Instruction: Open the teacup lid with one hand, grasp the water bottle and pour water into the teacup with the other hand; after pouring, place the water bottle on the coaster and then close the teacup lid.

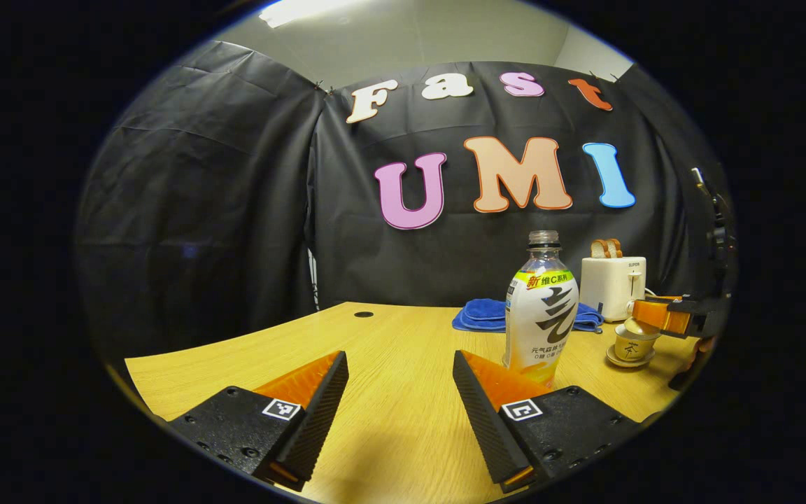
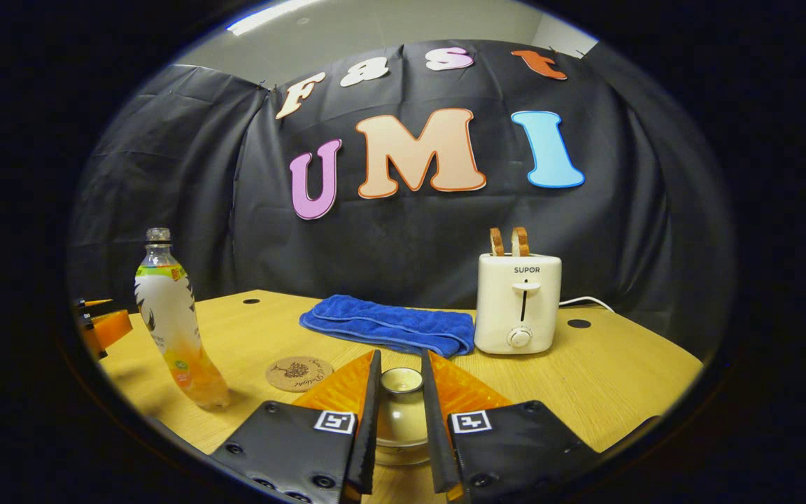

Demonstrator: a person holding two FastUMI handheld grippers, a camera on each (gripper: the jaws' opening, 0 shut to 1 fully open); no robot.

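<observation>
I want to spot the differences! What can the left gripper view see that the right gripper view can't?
Left gripper view: the open left tongs, plus the whole teacup on its saucer from the side, with the right tongs at its top.
Right gripper view: the round coaster, and the teacup lid up close, gripped between the right tongs.
Both: the water bottle, blue towel, toaster holding bread, and the wooden table.

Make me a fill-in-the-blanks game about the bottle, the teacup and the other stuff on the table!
1. The water bottle has no ___ on its neck.
2. The right gripper has its fingers on either side of the teacup's ___.
3. Two slices of ___ stick up from the toaster.
4. The folded towel is ___.

Missing words: cap; lid; toast; blue
</observation>
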